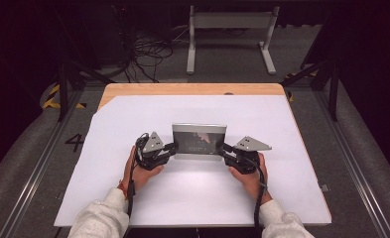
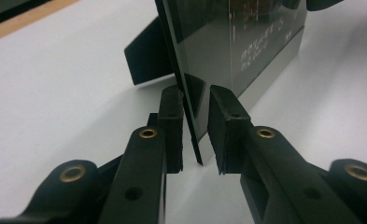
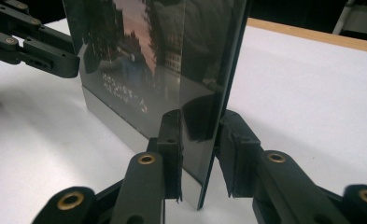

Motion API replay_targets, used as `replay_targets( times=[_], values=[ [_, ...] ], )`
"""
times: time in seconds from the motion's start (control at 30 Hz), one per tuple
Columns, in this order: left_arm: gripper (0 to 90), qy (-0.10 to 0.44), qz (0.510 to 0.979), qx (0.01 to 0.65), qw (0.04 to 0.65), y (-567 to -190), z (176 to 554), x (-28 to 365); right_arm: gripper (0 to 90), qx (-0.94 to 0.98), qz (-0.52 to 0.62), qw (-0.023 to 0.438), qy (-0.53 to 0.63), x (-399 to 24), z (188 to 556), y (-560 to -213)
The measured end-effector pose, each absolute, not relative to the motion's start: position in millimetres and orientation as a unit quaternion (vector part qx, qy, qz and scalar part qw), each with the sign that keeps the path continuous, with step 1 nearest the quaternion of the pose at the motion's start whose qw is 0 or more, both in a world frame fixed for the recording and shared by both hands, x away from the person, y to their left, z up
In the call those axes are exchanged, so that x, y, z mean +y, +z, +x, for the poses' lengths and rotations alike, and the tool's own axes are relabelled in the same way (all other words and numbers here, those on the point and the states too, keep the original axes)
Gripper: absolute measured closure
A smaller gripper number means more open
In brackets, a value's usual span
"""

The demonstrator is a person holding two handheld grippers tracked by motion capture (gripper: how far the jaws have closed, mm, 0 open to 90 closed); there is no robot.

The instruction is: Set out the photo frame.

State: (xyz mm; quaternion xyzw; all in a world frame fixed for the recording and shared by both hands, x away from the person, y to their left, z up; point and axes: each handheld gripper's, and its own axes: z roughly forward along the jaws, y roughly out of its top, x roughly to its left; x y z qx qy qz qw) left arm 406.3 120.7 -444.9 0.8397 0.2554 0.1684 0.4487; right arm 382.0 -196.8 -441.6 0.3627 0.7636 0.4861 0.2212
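A glass-fronted picture frame [image 1: 199, 140] with a silver bottom strip stands upright on the white sheet, propped by a black easel leg [image 2: 146, 56]. My left gripper [image 1: 173, 147] straddles its left edge. In the left gripper view the frame [image 2: 246, 42] runs between the jaws of that gripper [image 2: 195, 91], with thin gaps beside the pads. My right gripper [image 1: 221, 147] straddles the right edge the same way. In the right gripper view the frame [image 3: 162, 56] sits loosely between the jaws of that gripper [image 3: 201, 116], and the left gripper [image 3: 31, 42] shows at the frame's far edge.
The white sheet [image 1: 192, 198] covers a wooden table [image 1: 192, 89]. Beyond the table, a grey metal stand [image 1: 229, 29] and loose cables [image 1: 143, 49] lie on the floor. Dark rails run along both sides.
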Motion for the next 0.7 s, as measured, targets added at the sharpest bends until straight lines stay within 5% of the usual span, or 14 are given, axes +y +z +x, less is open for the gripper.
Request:
replay_targets(
  times=[0.43, 0.7],
  values=[
    [76.6, 0.169, 0.847, 0.259, 0.433, -452, 407, 119, 71.2, 0.772, 0.366, 0.205, 0.478, -197, 386, -449],
    [71.7, 0.125, 0.862, 0.254, 0.420, -460, 411, 116, 69.4, 0.785, 0.366, 0.190, 0.463, -196, 389, -452]
  ],
)
